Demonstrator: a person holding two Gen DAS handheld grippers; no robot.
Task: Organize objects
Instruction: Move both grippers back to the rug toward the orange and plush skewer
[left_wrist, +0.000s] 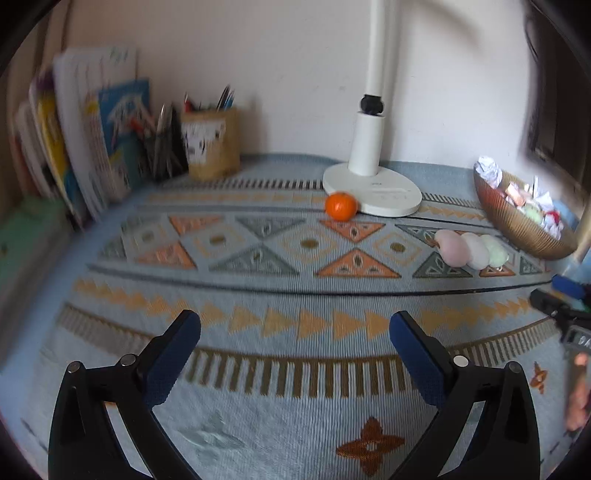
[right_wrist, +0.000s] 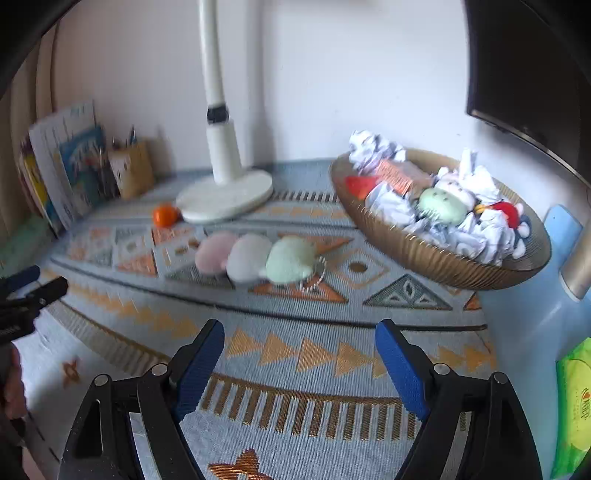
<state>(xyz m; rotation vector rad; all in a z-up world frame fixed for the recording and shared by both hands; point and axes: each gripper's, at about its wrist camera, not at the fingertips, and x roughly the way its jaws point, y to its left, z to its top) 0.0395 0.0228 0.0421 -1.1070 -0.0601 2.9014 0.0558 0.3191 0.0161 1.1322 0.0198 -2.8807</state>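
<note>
Soft daylight, motion blur at left — fisheye-bent, dark corners.

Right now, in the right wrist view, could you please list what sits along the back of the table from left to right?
Leaning books → pencil holder → orange → white lamp base → woven basket of crumpled paper and small toys.
</note>
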